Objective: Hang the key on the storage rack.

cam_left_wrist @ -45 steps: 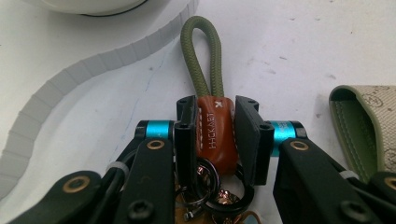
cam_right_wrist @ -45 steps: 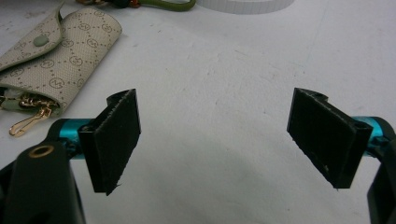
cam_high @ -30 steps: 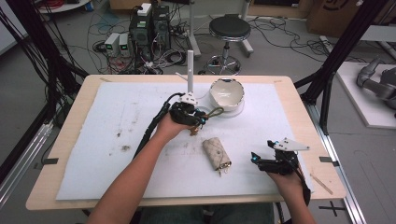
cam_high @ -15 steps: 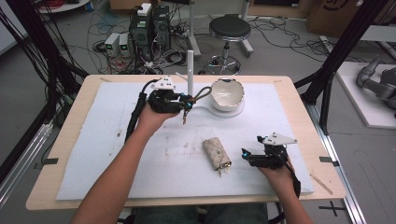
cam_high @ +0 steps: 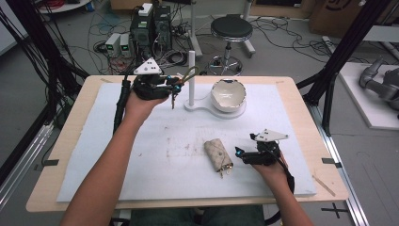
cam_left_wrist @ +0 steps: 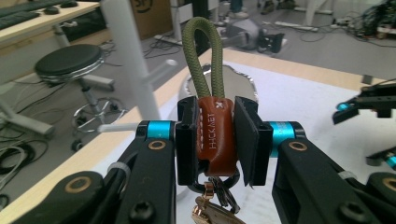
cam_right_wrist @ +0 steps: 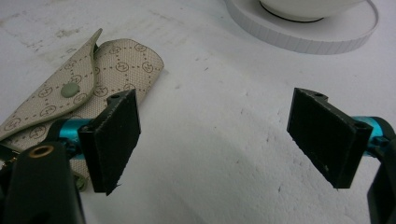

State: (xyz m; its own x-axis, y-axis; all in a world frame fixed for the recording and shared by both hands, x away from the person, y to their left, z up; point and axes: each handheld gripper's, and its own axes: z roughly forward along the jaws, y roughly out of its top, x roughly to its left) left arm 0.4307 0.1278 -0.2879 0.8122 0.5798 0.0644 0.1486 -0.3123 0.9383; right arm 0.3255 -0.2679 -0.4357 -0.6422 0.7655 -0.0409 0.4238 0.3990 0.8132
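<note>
- My left gripper (cam_left_wrist: pixel 216 140) squeezes the brown tab of a key ring (cam_left_wrist: pixel 214 135), held up just left of the white post (cam_high: pixel 191 77).
- The tan pouch (cam_high: pixel 218 156) lies in front of the post.
- My right gripper (cam_high: pixel 241 154) is wide open, just right of the pouch.

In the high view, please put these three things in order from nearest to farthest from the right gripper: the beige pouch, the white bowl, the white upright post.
1. The beige pouch: on the mat just left of the right gripper, near the front.
2. The white bowl: farther back, on its white base.
3. The white upright post: back and left of the bowl, beside the left gripper.
</note>
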